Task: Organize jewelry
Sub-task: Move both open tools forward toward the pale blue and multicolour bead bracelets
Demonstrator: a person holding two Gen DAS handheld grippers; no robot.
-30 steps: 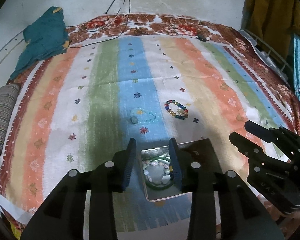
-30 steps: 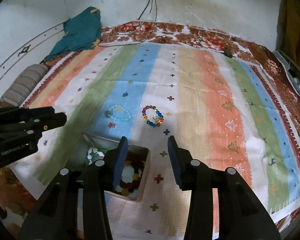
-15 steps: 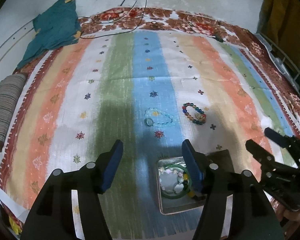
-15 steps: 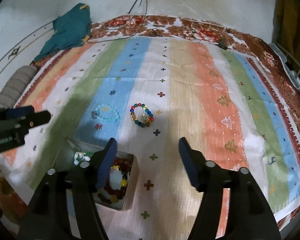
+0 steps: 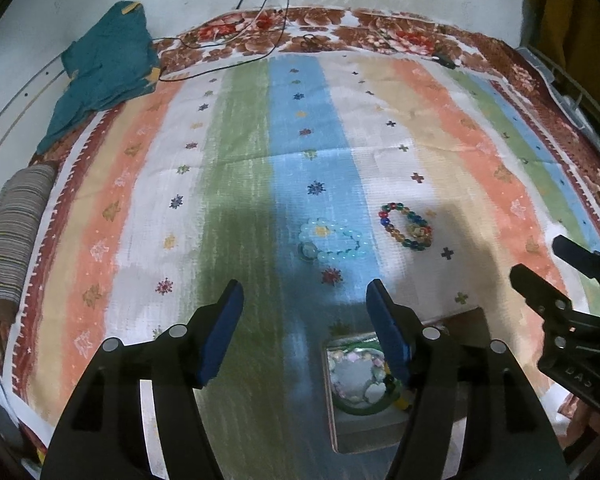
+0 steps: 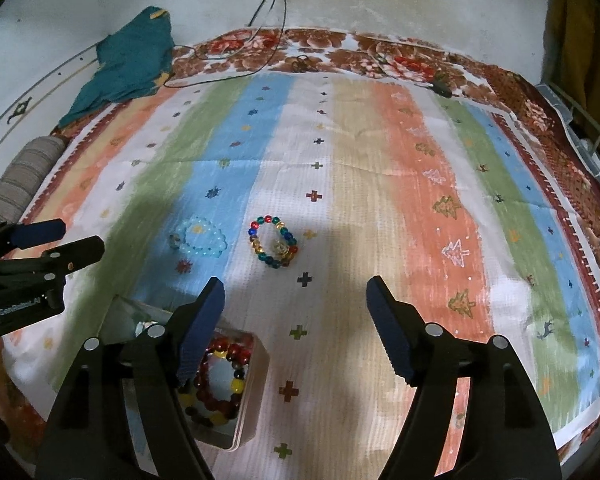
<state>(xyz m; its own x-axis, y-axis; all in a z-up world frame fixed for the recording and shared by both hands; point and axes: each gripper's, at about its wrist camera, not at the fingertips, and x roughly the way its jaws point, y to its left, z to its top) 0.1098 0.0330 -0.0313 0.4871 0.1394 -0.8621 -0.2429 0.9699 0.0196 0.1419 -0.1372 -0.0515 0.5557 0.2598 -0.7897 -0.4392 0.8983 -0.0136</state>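
Trouble ahead: both grippers, left (image 5: 303, 312) and right (image 6: 296, 308), gaping empty above the tin (image 6: 256, 392), multicoloured bracelet (image 6: 273, 246) and pale blue bracelet (image 6: 199, 237) lying loose on the striped cloth (image 6: 380, 184), liable to bunch cloth or slip free.

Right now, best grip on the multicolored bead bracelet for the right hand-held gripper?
Come straight down from above with the right hand-held gripper, already open, and pinch across the near arc of the multicolored bead bracelet. It lies flat on the cloth, so the fingers should straddle one strand: one inside the loop, one outside.
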